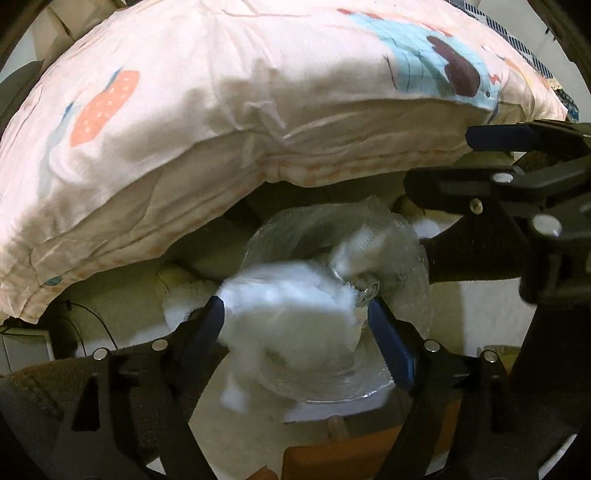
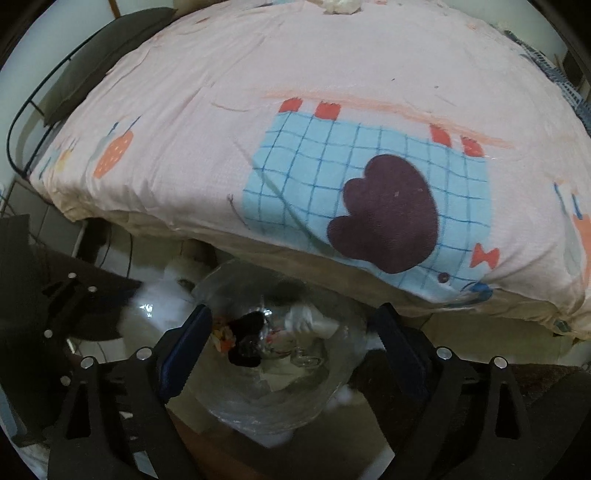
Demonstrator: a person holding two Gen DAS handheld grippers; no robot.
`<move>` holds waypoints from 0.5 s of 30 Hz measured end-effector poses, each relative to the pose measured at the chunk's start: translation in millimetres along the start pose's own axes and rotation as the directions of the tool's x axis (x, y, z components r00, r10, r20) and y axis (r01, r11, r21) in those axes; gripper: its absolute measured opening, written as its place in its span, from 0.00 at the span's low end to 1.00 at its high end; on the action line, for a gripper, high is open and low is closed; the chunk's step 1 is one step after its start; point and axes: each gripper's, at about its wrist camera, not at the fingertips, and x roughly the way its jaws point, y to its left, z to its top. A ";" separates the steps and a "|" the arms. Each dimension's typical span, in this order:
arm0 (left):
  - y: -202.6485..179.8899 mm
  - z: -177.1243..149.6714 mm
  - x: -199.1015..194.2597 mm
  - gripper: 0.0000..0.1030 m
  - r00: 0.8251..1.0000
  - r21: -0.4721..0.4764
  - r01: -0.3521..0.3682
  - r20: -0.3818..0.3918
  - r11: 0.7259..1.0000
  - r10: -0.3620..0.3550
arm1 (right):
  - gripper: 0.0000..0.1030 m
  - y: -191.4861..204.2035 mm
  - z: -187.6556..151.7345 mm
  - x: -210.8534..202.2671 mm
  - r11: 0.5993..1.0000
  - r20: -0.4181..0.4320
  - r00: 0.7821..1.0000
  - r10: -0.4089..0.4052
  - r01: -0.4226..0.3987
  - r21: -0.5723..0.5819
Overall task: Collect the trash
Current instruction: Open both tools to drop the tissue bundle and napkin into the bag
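Pale floor runs under the edge of a bed (image 2: 258, 92) dressed in a pink quilt with strawberry and blue-check prints. Just beside the bed stands a clear plastic bag (image 2: 280, 398), its mouth gaping upward, already holding dark and shiny scraps with a white crumpled piece among them.

From the left wrist view, the left claw (image 1: 295, 325) points steeply down over the bag with its jaws spread. A white wad of tissue (image 1: 291, 317) sits blurred between them, and the pads do not look pressed against it, so it reads as released and dropping toward the bag's mouth.

The right claw (image 2: 291, 339) hangs over the same opening with its jaws wide apart; the bag shows between them, but I cannot tell whether either pad grips the rim.

Tissue like this should be very light, soft and easily squashed, so it needs only a gentle pinch across its bulk. The bag looks thin, slippery and floppy, best taken at the rim.

More crumpled white trash (image 2: 340, 5) lies on the quilt at the far side of the bed.
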 end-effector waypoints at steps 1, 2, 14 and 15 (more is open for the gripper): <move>2.8 -0.4 -3.0 0.85 1.000 -0.002 -0.003 0.005 1.000 0.003 | 0.84 -1.4 -0.1 -2.6 1.000 0.011 1.000 -0.004 0.004 0.001; 1.8 0.4 -4.2 0.86 1.000 -0.004 -0.003 0.010 1.000 0.003 | 0.85 -2.9 -0.7 -4.6 1.000 0.017 1.000 -0.003 0.003 0.004; 7.9 3.4 -30.9 0.94 0.992 -0.047 0.041 0.117 0.998 -0.035 | 0.85 -16.0 3.6 -42.2 0.999 0.175 0.984 -0.032 0.024 0.045; 7.5 5.0 -33.7 0.94 0.991 -0.047 0.043 0.127 0.998 -0.037 | 0.85 -17.5 4.5 -47.9 0.999 0.198 0.980 -0.027 0.018 0.052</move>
